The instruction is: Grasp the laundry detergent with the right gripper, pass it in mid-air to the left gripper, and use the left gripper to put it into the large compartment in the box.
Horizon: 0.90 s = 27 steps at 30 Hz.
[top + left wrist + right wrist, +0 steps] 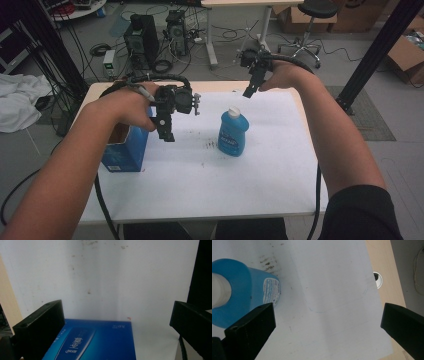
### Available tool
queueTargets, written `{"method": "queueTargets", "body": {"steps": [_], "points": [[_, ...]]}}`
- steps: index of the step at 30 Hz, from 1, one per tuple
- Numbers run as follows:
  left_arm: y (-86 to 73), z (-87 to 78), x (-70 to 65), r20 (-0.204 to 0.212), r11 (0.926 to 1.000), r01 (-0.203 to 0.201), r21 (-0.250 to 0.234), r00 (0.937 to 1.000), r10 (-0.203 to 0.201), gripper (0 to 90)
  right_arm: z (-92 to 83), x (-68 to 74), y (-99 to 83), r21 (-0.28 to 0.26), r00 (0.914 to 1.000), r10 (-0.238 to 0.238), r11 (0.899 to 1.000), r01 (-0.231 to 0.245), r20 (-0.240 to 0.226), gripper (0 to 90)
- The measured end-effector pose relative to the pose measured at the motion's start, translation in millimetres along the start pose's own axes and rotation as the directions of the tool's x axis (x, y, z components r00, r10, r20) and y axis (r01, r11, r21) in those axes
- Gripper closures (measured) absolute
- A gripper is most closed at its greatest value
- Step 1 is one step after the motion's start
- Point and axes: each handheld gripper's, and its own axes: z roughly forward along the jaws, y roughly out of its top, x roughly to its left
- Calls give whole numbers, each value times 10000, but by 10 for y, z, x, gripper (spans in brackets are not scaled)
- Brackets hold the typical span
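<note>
Both claws hang spread and empty above the worktop (270, 170): the left claw (165, 131) just right of the blue box (125, 150), the right claw (251, 89) beyond the blue bottle (233, 131) standing mid-worktop.

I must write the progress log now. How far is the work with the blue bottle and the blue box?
Nothing looks done yet: the blue bottle stands upright on the white sheet, apart from the open blue box. In hand: the right hand-held gripper hovers open beyond the bottle, the left hand-held gripper open beside the box. Gripping either item is still left.
</note>
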Motion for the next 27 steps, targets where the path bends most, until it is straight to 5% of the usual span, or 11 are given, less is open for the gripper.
{"method": "queueTargets", "body": {"steps": [16, 27], "points": [[-56, -32, -60, -99, 10000, -36, 14, 9999, 36, 1, -168, 217, -519, -915, 9998, 50, 9958, -70, -217, 0], [-8, -14, -145, -193, 9991, -368, -197, 9992, 364, 1, -37, 542, -988, -2722, 9962, 182, 9614, -410, -857, 0]]}}
